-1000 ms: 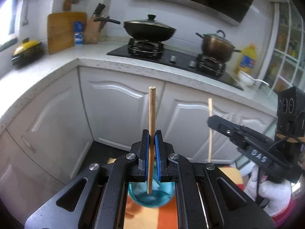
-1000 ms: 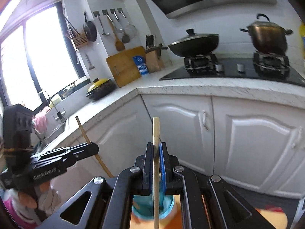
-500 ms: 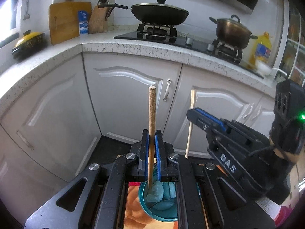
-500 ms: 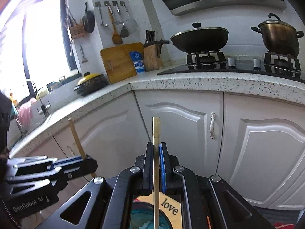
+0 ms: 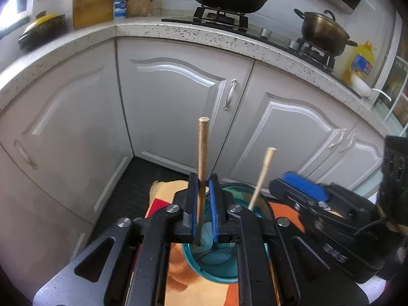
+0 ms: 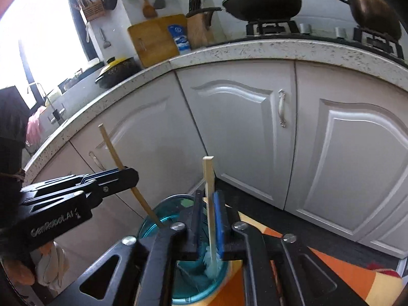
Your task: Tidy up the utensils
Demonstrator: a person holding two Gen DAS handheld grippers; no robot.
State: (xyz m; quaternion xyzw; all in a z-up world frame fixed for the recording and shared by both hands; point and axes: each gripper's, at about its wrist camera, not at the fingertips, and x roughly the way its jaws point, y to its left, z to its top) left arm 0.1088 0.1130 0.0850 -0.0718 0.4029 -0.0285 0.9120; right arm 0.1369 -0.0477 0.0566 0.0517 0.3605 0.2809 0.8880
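Now I'm opening both jaws over the teal cup point(image 5: 216, 262): left gripper point(image 5: 204, 204) and right gripper point(image 6: 209, 225) are parting, releasing the brown chopstick point(image 5: 203, 158) and pale chopstick point(image 6: 208, 178), tips already inside.

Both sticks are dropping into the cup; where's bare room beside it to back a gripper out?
Crowded over the teal cup: left gripper and right gripper, jaws opening, each straddle a stick. Free: orange mat right of the cup, and dark floor before the cabinets.
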